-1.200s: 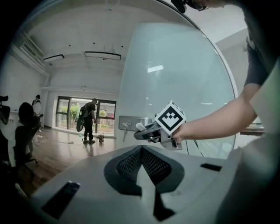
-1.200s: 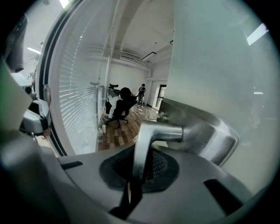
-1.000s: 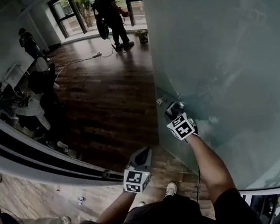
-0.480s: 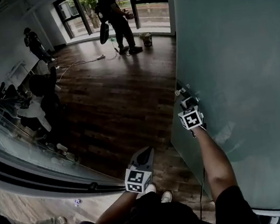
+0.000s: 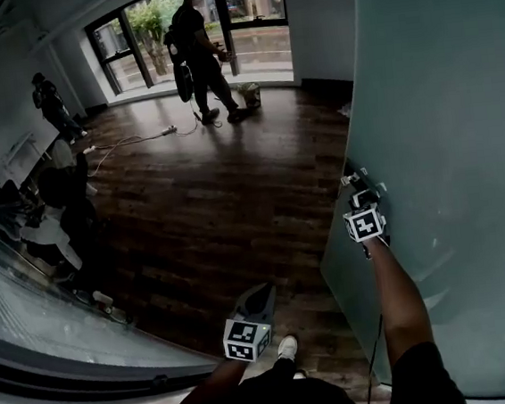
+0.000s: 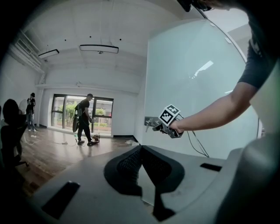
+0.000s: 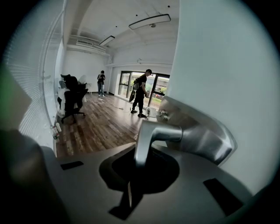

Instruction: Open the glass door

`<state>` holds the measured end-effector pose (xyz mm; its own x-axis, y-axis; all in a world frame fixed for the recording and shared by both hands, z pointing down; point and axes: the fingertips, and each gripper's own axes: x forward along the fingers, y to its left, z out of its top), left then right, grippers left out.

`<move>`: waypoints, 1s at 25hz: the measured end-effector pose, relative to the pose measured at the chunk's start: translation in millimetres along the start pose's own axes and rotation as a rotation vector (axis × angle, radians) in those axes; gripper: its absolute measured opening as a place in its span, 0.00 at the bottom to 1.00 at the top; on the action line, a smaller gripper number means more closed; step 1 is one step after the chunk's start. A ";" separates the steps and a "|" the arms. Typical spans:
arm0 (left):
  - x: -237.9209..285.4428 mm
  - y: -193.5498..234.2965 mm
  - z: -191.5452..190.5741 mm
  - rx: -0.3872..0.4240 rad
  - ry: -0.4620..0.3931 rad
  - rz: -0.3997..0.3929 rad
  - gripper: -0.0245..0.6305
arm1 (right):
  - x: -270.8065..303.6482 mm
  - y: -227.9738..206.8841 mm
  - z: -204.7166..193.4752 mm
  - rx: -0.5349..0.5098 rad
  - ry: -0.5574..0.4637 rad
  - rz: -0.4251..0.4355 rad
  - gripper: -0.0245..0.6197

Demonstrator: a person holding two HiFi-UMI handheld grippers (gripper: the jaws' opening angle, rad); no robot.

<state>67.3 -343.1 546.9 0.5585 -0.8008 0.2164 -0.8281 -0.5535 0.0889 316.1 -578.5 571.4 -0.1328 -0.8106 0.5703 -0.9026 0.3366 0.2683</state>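
Glass door (image 5: 442,87) handle (image 7: 151,138) clamped in R gripper (image 7: 138,168), per its view only; L gripper (image 6: 141,148) closed.

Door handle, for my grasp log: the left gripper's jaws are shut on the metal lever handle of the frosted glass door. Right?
Wrong gripper: it is the right gripper whose jaws are shut on the metal lever handle of the frosted glass door, as the right gripper view shows. The left gripper holds nothing.
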 end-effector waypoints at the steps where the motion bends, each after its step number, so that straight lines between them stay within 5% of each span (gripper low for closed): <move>1: 8.4 4.3 1.0 -0.004 -0.004 -0.001 0.05 | 4.0 -14.1 -1.9 0.002 0.012 -0.016 0.06; 16: 80.0 59.0 4.2 -0.001 0.025 -0.039 0.05 | 29.4 -158.6 -44.0 0.066 0.292 -0.169 0.06; 23: 103.2 71.5 17.6 0.001 0.036 -0.047 0.05 | 28.1 -214.2 -40.3 0.057 0.340 -0.229 0.06; 25: 107.3 70.0 16.0 0.000 0.041 -0.054 0.05 | 23.8 -216.8 -50.0 0.035 0.435 -0.222 0.07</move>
<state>70.0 -471.4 560.7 0.6000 -0.7598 0.2505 -0.7968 -0.5957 0.1015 529.1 -646.8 565.6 0.2410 -0.5833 0.7757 -0.9041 0.1557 0.3980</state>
